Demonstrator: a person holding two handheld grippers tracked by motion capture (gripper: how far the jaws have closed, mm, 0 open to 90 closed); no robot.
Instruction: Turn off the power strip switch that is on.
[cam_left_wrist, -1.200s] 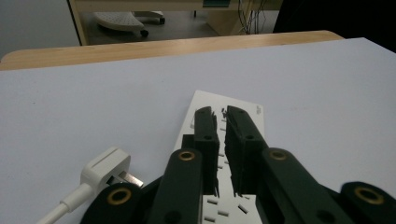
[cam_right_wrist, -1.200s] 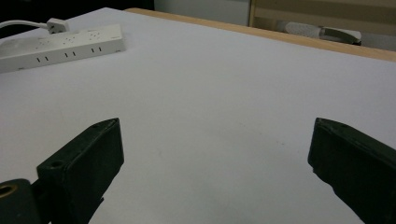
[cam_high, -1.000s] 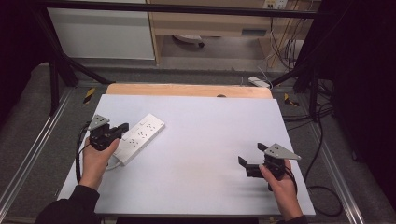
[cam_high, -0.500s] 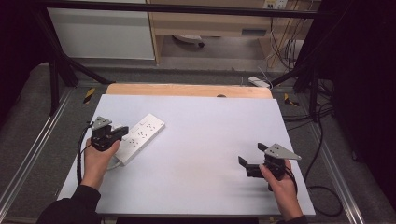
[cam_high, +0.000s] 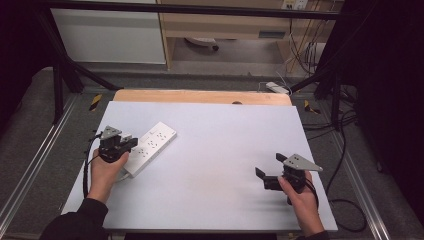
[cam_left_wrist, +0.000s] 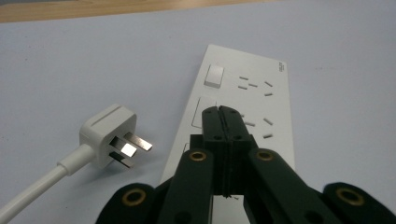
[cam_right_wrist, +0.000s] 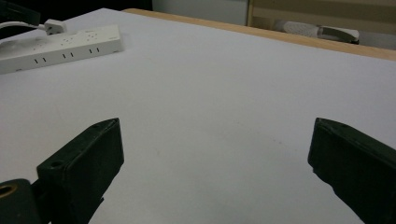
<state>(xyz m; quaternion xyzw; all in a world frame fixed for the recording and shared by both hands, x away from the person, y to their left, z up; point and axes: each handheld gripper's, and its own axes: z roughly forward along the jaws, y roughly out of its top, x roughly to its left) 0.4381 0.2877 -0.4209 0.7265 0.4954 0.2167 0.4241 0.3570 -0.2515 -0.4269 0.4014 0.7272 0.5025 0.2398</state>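
A white power strip lies slantwise at the table's left; it is also in the left gripper view and far off in the right gripper view. Its white plug on a white cord rests on the table beside it, prongs toward the strip. My left gripper is shut with nothing in it, its tips over the strip near a rocker switch. My right gripper stands open over bare table at the right, its fingers wide apart.
The table top is white with a wooden strip along its far edge. Cables and a second power strip lie on the floor beyond. Metal rails run along both sides.
The left gripper has shifted slightly over the near part of the strip. The right gripper has stayed put.
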